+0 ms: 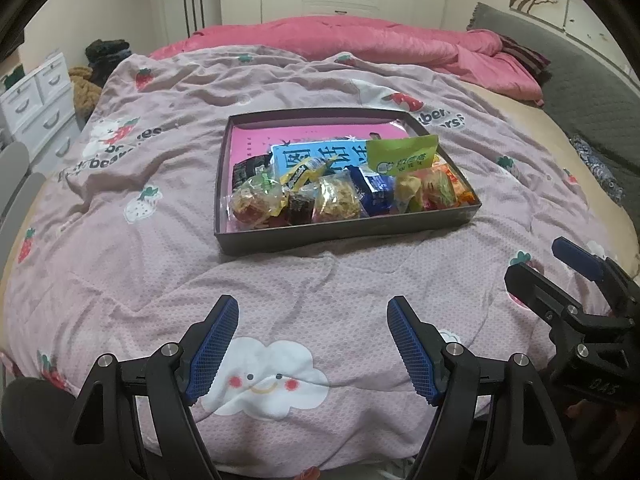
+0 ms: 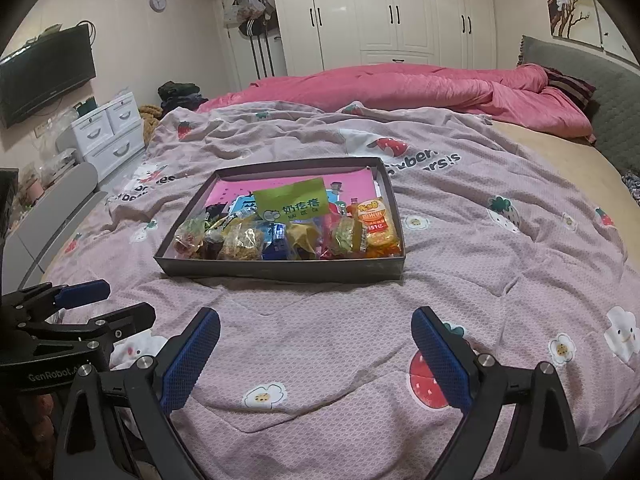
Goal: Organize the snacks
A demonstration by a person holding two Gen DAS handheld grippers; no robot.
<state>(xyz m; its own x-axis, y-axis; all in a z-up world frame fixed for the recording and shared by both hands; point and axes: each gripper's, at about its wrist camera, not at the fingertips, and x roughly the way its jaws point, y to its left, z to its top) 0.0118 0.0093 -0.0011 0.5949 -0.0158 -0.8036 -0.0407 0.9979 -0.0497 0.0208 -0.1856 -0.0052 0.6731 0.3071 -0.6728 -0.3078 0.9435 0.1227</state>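
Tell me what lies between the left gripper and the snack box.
Only bare quilt: no snack or other object sits between the open left gripper and the snack box. The left wrist view shows it best; the right wrist view agrees.

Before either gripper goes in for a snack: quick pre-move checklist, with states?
1. Left gripper open, nothing between pads: ok.
2. Right gripper open, nothing held: ok.
3. Tray lying flat on the quilt: ok.
4. Snack packets all inside the tray: ok.
5. Green packet on top of the pile, unobstructed: ok.
6. Snacks sorted: not ok, heaped along the near wall.
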